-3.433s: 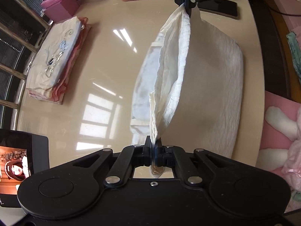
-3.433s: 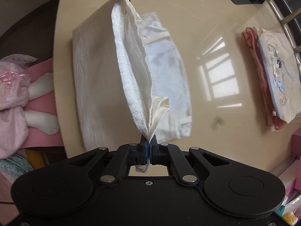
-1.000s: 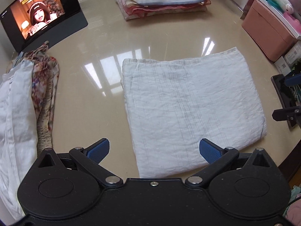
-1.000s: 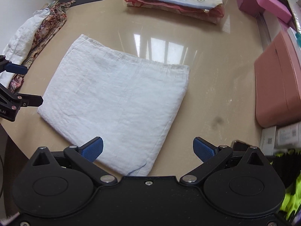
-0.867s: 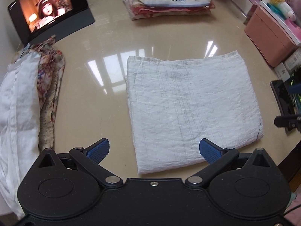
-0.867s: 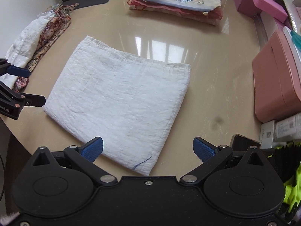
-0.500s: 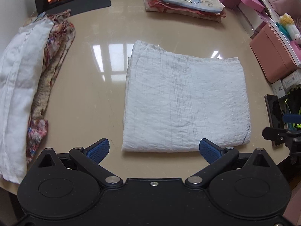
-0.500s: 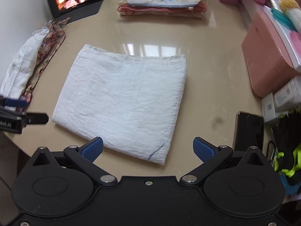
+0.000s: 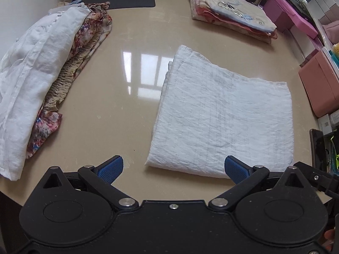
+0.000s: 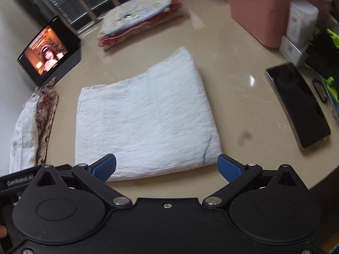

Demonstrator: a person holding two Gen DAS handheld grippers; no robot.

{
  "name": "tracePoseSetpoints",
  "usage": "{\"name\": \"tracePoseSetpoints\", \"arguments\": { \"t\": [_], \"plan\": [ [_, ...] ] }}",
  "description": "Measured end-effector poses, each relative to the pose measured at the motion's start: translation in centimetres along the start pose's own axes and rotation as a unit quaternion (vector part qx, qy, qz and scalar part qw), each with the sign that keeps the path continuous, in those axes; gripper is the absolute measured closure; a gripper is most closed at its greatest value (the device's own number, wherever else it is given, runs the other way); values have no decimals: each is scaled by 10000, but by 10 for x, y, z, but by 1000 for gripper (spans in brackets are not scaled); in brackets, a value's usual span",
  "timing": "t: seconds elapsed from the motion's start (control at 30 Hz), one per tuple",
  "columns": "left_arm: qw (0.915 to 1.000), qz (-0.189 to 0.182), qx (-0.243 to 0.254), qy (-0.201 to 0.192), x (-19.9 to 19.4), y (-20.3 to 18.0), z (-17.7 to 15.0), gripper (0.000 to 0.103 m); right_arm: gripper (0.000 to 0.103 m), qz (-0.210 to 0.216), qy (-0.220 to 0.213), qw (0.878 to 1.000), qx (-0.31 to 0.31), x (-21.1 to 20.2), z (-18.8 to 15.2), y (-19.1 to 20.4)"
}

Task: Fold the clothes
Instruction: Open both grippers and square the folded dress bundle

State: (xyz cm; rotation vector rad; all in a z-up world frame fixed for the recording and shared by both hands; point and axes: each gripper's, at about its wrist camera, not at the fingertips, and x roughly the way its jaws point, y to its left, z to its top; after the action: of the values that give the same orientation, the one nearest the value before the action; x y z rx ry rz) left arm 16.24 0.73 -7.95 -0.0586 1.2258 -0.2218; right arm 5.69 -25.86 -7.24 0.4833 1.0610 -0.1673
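Both wrist views look down across the near table (image 9: 135,31) edge, sharing the folded white cloth (image 9: 224,116).

Crinkled white cloth (image 9: 224,116), glossy table (image 9: 118,114)

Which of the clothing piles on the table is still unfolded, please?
The heap at the table's left edge: a crumpled white garment over floral fabric. The white cloth in the middle lies folded flat, and the embroidered stack at the back is neatly folded.
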Motion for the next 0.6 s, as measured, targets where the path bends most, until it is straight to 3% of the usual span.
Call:
{"name": "tracePoseSetpoints", "arguments": {
  "t": [0.13,0.37,0.6],
  "plan": [
    [10000,-50,-61,-41,4,3,5,0,0,5,2,9996,-279,3,8,-5],
    [9999,-160,-30,-36,22,3,17,0,0,61,29,10000,-32,19,30,-32],
    [9998,-103,82,-140,47,3,33,2,0,-141,48,9998,-136,51,44,-45]
  ]
}}
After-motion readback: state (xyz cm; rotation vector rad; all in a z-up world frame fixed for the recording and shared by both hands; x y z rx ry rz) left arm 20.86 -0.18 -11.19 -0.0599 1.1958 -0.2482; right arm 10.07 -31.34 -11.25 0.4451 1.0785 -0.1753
